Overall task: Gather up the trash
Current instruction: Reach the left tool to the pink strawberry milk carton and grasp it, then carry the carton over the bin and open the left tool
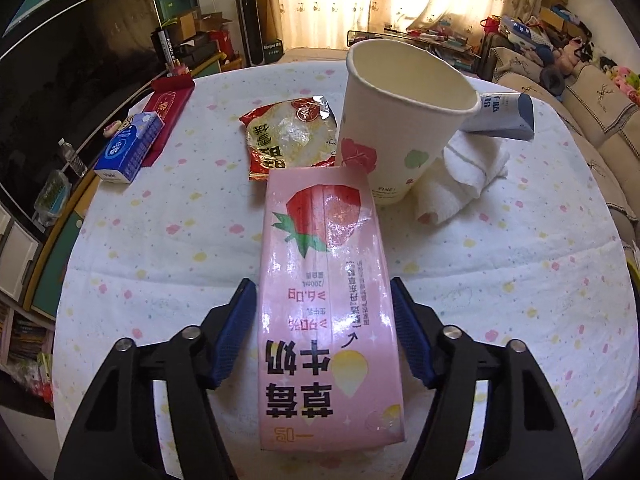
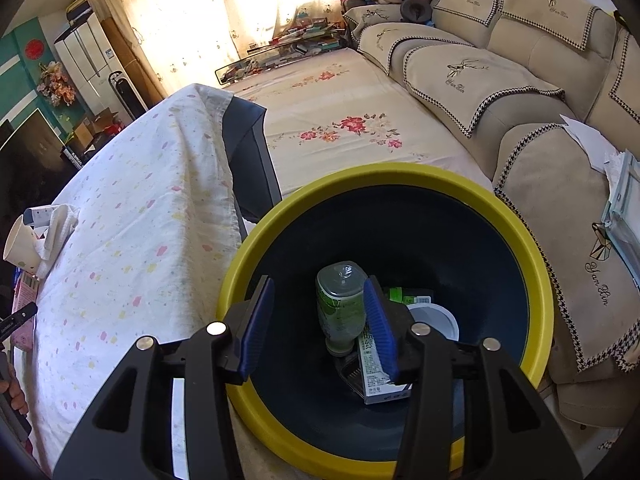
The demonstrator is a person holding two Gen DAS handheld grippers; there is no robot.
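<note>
A pink strawberry milk carton (image 1: pixel 328 300) lies between the blue pads of my left gripper (image 1: pixel 324 308), whose jaws stand at its sides; small gaps show, so the grip is unclear. Beyond it stand a tilted white paper cup (image 1: pixel 400 120), a red snack wrapper (image 1: pixel 290 136), a crumpled white tissue (image 1: pixel 460 176) and a blue-white tube (image 1: pixel 504 116). My right gripper (image 2: pixel 320 312) is open and empty above a yellow-rimmed dark bin (image 2: pixel 520 240) holding a green bottle (image 2: pixel 340 308), a small box (image 2: pixel 378 376) and a white lid (image 2: pixel 436 320).
A blue tissue pack (image 1: pixel 128 148) and a red box (image 1: pixel 168 108) lie at the table's left side. The table (image 2: pixel 140 220) wears a white spotted cloth. A beige sofa (image 2: pixel 520 92) stands right of the bin, with a floral mat (image 2: pixel 340 120) behind it.
</note>
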